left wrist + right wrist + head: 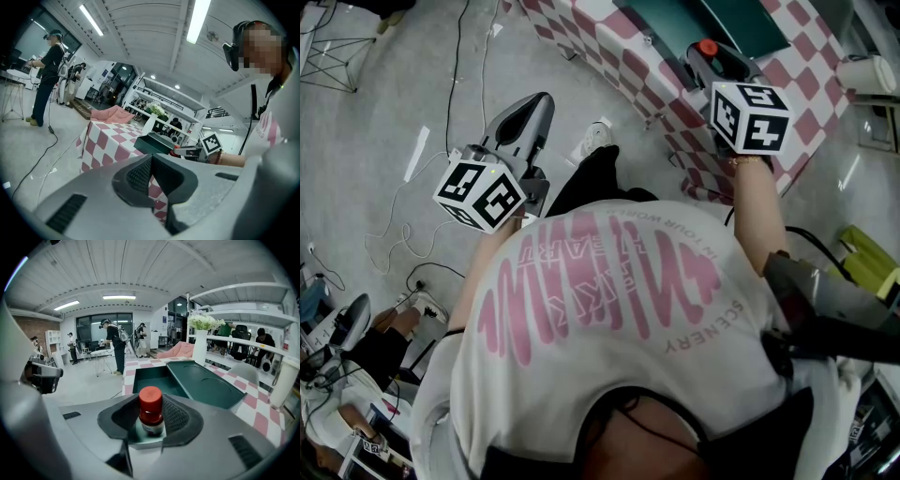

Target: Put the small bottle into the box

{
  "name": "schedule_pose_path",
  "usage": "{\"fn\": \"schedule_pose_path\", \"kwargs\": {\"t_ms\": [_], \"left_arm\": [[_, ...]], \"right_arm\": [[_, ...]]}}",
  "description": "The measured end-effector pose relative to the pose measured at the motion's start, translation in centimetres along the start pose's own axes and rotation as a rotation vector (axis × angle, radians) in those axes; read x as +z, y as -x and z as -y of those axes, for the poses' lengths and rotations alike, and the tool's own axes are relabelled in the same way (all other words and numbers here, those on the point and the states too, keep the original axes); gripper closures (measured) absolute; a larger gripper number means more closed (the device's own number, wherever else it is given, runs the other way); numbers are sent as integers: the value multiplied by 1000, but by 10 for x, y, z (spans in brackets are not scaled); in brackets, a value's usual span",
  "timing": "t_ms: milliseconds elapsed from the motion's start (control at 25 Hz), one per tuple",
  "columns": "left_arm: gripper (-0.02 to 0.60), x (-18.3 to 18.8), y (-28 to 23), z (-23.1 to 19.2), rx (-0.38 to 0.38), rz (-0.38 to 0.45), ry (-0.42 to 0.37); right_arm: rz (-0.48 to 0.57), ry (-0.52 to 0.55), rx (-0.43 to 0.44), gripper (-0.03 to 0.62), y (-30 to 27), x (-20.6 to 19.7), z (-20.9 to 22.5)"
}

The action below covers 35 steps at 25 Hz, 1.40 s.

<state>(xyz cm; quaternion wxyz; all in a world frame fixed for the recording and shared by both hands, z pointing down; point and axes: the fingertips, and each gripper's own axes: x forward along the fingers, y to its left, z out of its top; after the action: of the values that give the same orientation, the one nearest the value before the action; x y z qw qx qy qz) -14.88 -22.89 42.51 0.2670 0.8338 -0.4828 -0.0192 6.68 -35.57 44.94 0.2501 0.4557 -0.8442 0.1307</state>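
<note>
In the right gripper view my right gripper (151, 420) is shut on the small bottle (151, 414), a brown bottle with a red cap that stands upright between the pads. Just beyond it the dark green box (157, 380) lies open on the checkered table (255, 404), its lid (204, 385) folded out to the right. From the head view the right gripper (709, 52) hovers at the table's edge with the red cap (706, 47) showing. My left gripper (534, 108) hangs over the floor to the left, away from the table. Its jaws (152, 176) are shut with nothing between them.
A white vase of flowers (200, 341) and a white jug (283, 383) stand on the table behind the box. Cables (403, 216) trail across the grey floor. Other people (115, 345) work at tables (104, 352) further back. A seated person (347, 375) is at lower left.
</note>
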Motion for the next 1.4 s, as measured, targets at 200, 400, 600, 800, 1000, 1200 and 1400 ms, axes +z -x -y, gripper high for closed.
{"fn": "schedule_pose_path", "kwargs": {"t_ms": [200,400,600,800,1000,1200,1400], "left_arm": [[575,-1,5,0,7,5,11],[575,0,10,3,9,10,30],[575,-3,12,11,3,7,42],[575,-7,15,17,4,6,56],[575,-4,20,18,17,18,60],[575,-3,21,17,22,28,63],[575,2,21,15,26,39,58]], "right_arm": [[-6,-2,2,453,0,-1,0],[-19,-26,3,451,-1,0,1],[-8,-26,-10,451,-2,-1,1],[-6,-16,-19,451,-2,-2,1],[5,-20,-18,451,-1,-2,1],[21,-16,-16,451,-1,-1,1],[46,-15,-31,450,-1,-1,0]]}}
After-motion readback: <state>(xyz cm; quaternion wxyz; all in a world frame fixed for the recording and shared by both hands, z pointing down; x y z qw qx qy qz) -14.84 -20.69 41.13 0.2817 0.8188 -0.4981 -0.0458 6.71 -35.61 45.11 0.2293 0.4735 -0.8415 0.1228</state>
